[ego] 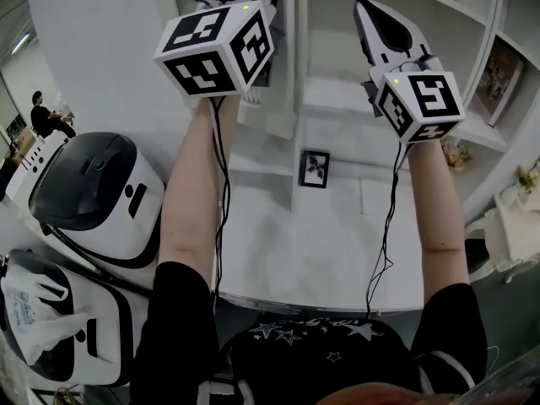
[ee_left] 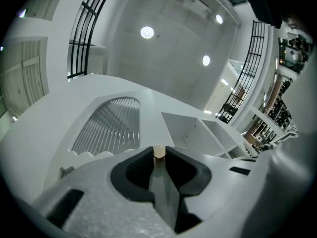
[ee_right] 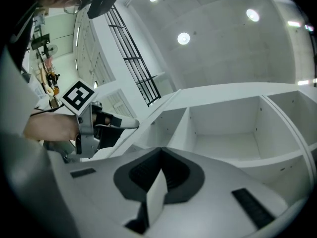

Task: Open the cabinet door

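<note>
The only markings I can make out are the black-and-white square patterns on my two cubes, the left cube (ego: 215, 45) at eleven o'clock in the head view and the right cube (ego: 419, 101) at one o'clock. The blue print on the plastic bag (ego: 38, 315) at eight o'clock is too small to read.

My left tongs (ee_left: 158, 159) are closed on the small round tan knob (ee_left: 159, 151) of the cabinet door (ee_left: 54, 133), with the tips pinching it from both sides. The door is white. In the left gripper view its arched louvred panel (ee_left: 111, 125) lies at ten o'clock from the knob, and the open shelves (ee_left: 190, 133) of the cabinet lie at two o'clock. My right tongs (ee_right: 160, 155) are shut tight with nothing between them, held in the air facing the open shelves. From their view the left tongs show at nine o'clock, tip against the edge of a white panel.

Both my forearms reach up and forward, bare below black sleeves, with a black cable (ego: 221, 184) running down the left one. Both tongs slant upward, so the ceiling lights (ee_left: 147, 32) show above them. A small picture frame (ego: 314, 169) stands on a shelf between my arms. An upper appliance (ego: 101, 192), rounded, white and black, sits at nine o'clock, and a lower appliance (ego: 93, 336) like it sits at eight o'clock with the bag lying on it. A person (ego: 42, 116) is far off at ten o'clock
</note>
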### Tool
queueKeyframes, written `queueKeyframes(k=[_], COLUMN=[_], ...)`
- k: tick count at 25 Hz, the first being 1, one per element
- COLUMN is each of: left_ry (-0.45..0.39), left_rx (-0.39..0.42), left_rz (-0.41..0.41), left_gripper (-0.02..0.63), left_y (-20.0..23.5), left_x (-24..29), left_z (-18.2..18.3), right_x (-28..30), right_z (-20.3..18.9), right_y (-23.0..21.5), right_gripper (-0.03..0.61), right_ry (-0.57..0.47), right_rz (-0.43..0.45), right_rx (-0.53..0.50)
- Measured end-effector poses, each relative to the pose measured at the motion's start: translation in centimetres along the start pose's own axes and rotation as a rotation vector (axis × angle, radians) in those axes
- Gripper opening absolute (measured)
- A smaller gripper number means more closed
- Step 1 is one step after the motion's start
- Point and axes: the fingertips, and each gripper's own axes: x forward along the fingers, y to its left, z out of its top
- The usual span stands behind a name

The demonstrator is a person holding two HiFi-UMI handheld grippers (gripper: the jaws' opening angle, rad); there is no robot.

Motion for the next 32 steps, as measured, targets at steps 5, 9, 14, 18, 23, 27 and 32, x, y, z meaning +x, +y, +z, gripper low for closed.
queueKeyframes(k=[5,9,14,18,23,27,32], left_ry=[-0.006,-0.045,-0.091,-0.111,-0.114,-0.127,-0.118], left_rx=[-0.042,-0.074,-0.128,-0.162,-0.184,-0.196,-0.227], left_rz=[-0.088,-0.140,-0.195,-0.221,-0.274,-0.292,-0.267], left_gripper=[0.080,0.080,0.084,0.091,0.098,0.103,0.100], left_y=[0.3,1.4,3.3,5.7,9.1,11.3,15.1], left_x=[-2.5,-5.3,-8.8,-11.7,-14.9,-16.5,-18.6], left_z=[1.8,3.9,6.4,8.3,10.1,10.9,11.5], right_x=[0.7,1.0,1.2,1.5,2.1,2.2,3.8], right_z=[1.9,3.7,4.7,4.9,5.1,6.9,8.6], right_y=[3.1,6.5,10.7,14.7,20.1,23.1,25.7], right_gripper=[0.006,0.006,0.006,0.006,0.006,0.006,0.006], right_ry=[0.004,0.014,0.035,0.053,0.057,0.003,-0.009], right_rz=[-0.023,-0.020,-0.015,-0.021,-0.034,-0.045,-0.025], right_rx=[0.022,-0.016,-0.060,-0.043,0.009,0.039,0.014])
